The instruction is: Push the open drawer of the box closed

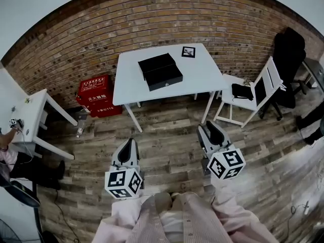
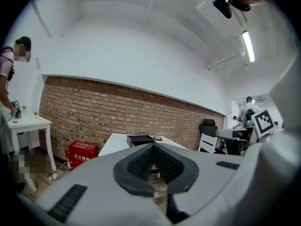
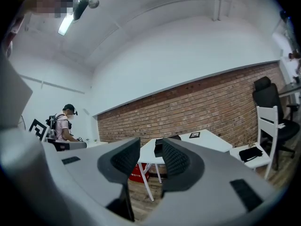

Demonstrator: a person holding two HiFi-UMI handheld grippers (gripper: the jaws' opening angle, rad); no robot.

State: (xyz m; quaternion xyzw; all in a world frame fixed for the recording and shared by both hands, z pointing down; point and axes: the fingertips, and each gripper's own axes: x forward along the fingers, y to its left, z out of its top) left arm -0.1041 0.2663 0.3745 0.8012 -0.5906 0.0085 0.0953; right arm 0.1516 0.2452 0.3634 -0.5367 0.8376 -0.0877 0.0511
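1. Head view: black box [image 1: 160, 71] on far white surface [image 1: 202, 70], drawer [image 1: 165, 80] pulled out nearward; left gripper [image 1: 130, 143] and right gripper [image 1: 210, 126] near, well apart from it.
2. Left gripper view: jaws pressed together, empty.
3. Right gripper view: jaws spread, nothing between, box far beyond.

Studio-like lab: brick wall [image 1: 152, 24], white table [image 1: 202, 72] (office chair [image 1: 289, 54]).

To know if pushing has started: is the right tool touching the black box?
Apart. The head view shows the right tool over the wood floor, well short of the table that bears the black box.
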